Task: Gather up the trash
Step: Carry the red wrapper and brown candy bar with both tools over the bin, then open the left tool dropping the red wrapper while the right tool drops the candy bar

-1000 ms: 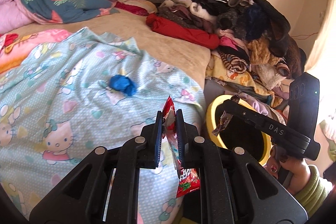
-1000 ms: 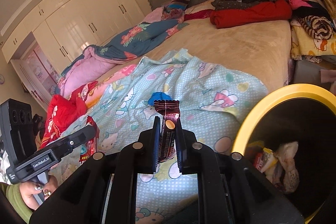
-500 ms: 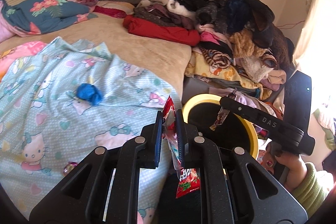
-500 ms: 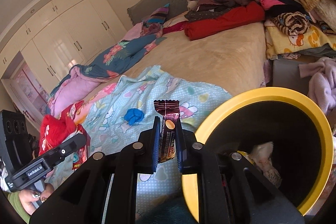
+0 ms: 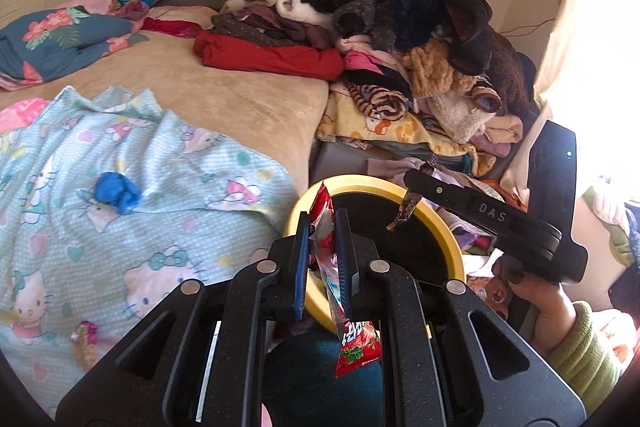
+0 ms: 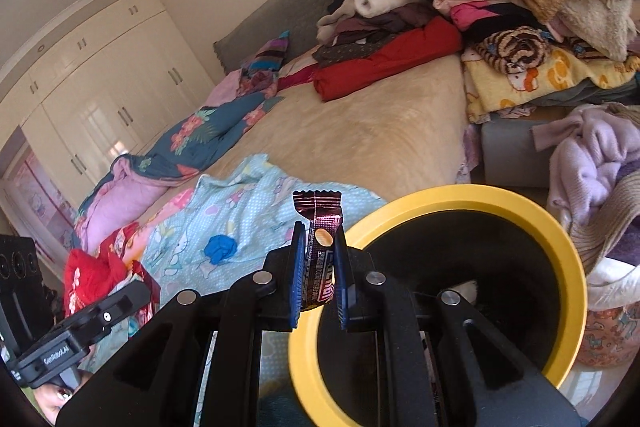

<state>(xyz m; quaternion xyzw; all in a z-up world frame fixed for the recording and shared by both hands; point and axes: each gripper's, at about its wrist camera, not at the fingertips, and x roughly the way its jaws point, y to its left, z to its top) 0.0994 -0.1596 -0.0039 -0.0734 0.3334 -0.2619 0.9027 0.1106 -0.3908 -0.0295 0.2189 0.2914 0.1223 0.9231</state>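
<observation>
Both grippers have swung across from over the bed toward the yellow-rimmed bin [image 5: 450, 239], which now fills more of each view than it did a second ago. Left gripper [image 5: 322, 223] is clamped shut on a red snack wrapper [image 5: 356, 347]; the wrapper's crinkled top pokes up between the jaws, over the bin's near rim, and its printed red end hangs below them. Right gripper [image 6: 318, 239] is closed on a dark maroon candy wrapper [image 6: 319, 259], held upright just beside the bin's left rim, with a serrated top edge, an orange oval and white lettering on its face.

Only the left wrist view shows a small crumpled pink wrapper [image 5: 85, 335] lying on the pale blue cartoon-cat sheet [image 5: 168, 187], well to the left of the bin, and a hand [image 5: 532, 291] in a green sleeve gripping the right gripper's handle. Only the right wrist view looks down into the bin's black interior, where a pale scrap [image 6: 470, 287] lies, and takes in the cream wardrobe doors [image 6: 100, 99] far beyond the bed. A blue crumpled ball [image 5: 117, 187] rests on the sheet, left of the bin, in both views.
</observation>
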